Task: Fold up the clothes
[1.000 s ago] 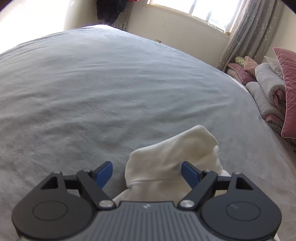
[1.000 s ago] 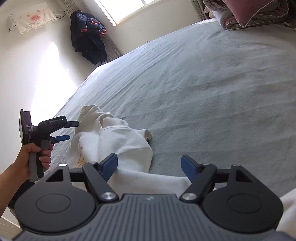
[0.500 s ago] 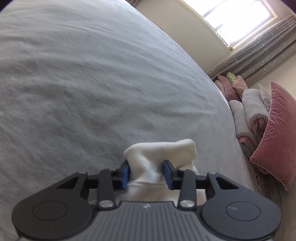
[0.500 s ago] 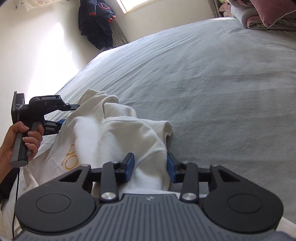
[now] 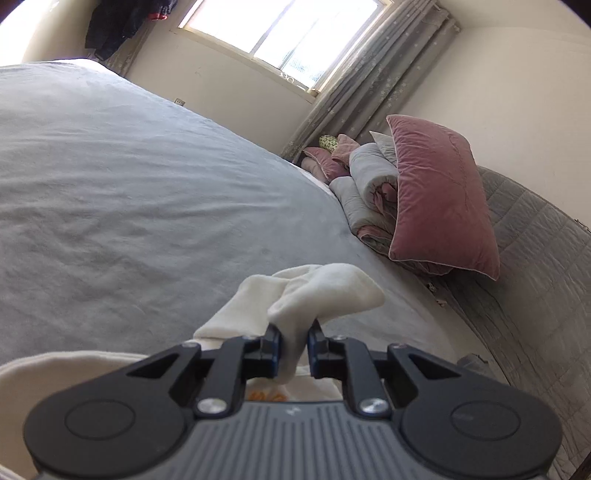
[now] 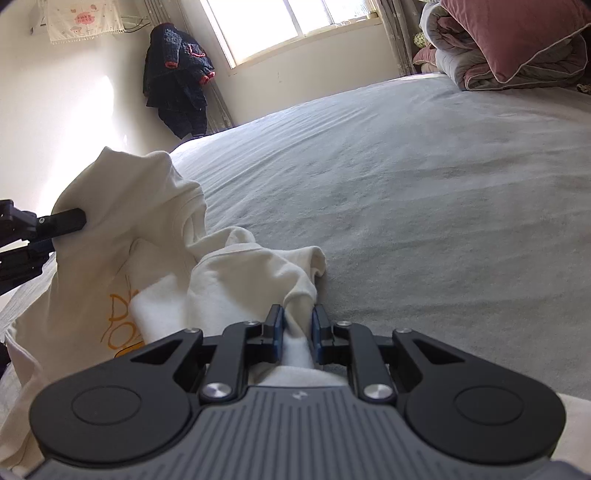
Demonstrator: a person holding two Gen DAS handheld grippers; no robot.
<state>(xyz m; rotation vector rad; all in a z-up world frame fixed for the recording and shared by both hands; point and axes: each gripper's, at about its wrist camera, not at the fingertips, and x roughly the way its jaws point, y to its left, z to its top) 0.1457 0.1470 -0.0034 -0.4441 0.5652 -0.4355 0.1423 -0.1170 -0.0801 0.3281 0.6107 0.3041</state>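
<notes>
The left tool sits at the bottom centre of the left wrist view. Its jaws have just been closing and are now clamped on a bunched fold of the cream shirt; the cloth rises out of the jaws and flares toward the middle of the frame, clear of the grey bed. A small patch of orange print shows just below the jaws.

The right tool sits at the bottom centre of the right wrist view. Its jaws have also just been closing and now pinch a narrow ridge of the same shirt between the blue pads.

Shirt position, right wrist view:
- The bulk lies left of the right tool, crumpled — part resting on the bed, part lifted.
- The left tool enters from the left edge and holds a raised part of the cloth at middle left.
- Orange lettering shows at lower left.

Background: a pink pillow on folded bedding at right in the left wrist view, a window at top, and dark clothing hanging at upper left in the right wrist view.
</notes>
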